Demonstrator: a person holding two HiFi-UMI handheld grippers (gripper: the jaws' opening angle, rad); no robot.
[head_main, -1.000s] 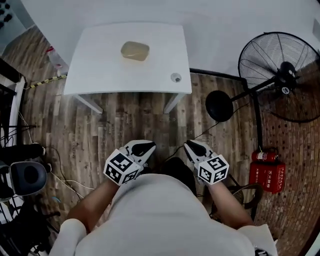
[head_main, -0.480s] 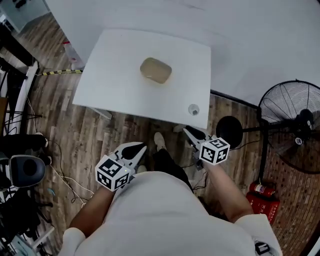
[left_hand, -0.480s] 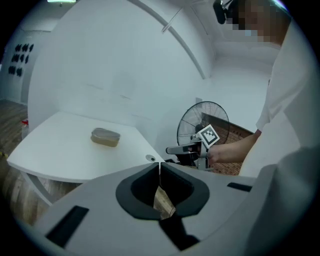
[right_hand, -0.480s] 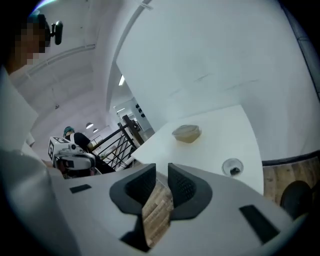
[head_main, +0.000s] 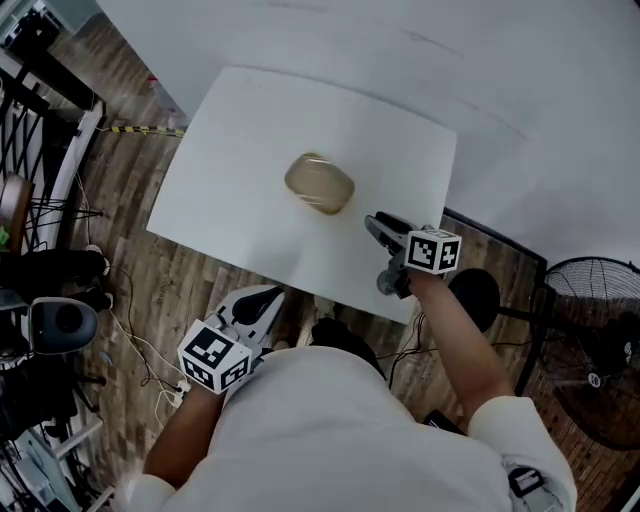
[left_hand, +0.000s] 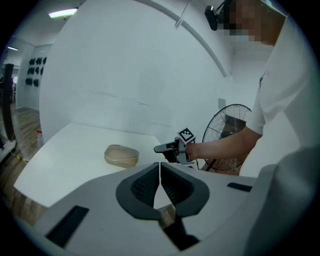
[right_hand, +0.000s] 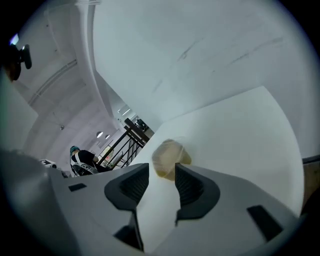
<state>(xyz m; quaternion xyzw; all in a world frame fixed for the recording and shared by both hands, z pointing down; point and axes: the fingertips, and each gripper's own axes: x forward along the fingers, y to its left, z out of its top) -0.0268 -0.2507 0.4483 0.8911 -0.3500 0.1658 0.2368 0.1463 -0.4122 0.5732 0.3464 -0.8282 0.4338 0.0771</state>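
Jaws on right gripper (head_main: 376, 225) have spread wider, empty, now out over table (head_main: 240, 150) facing lump (head_main: 320, 184); left gripper (head_main: 262, 298) stays pinched together, empty.

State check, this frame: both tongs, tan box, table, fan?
table: upright, carries the tan box.
tan box: flat on the table, looks lidded, touched by neither tongs.
left tongs: shut, nothing between them, held low off the table's near edge.
right tongs: open, empty, over the table, aimed at the tan box.
fan: standing on the floor; spinning or not, cannot tell.
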